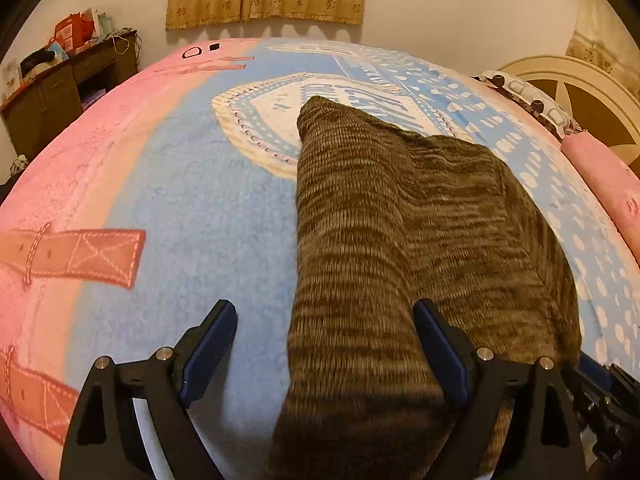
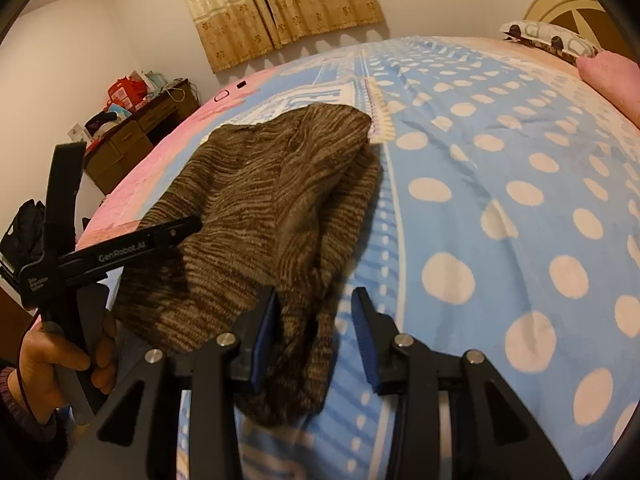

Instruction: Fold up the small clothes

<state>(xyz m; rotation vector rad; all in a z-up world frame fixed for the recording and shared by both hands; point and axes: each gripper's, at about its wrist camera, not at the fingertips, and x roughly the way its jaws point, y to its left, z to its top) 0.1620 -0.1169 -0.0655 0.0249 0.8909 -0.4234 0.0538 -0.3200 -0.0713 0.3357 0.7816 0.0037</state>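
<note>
On the blue dotted blanket: brown striped knit garment, soft, light, floppy; best pinched at near hem. Left gripper and right gripper both spread, straddling that hem, empty.

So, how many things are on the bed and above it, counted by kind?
Brown knit garment: 1
Pink pillow: 1
Patterned pillow: 1
Hand-held gripper: 2, left and right, both open
Total: 5

Left gripper: showing black arms, blue pads, silver screws.
Right gripper: wearing matching black, blue, silver.
Hand: showing bare skin, purple knit cuff.
</note>
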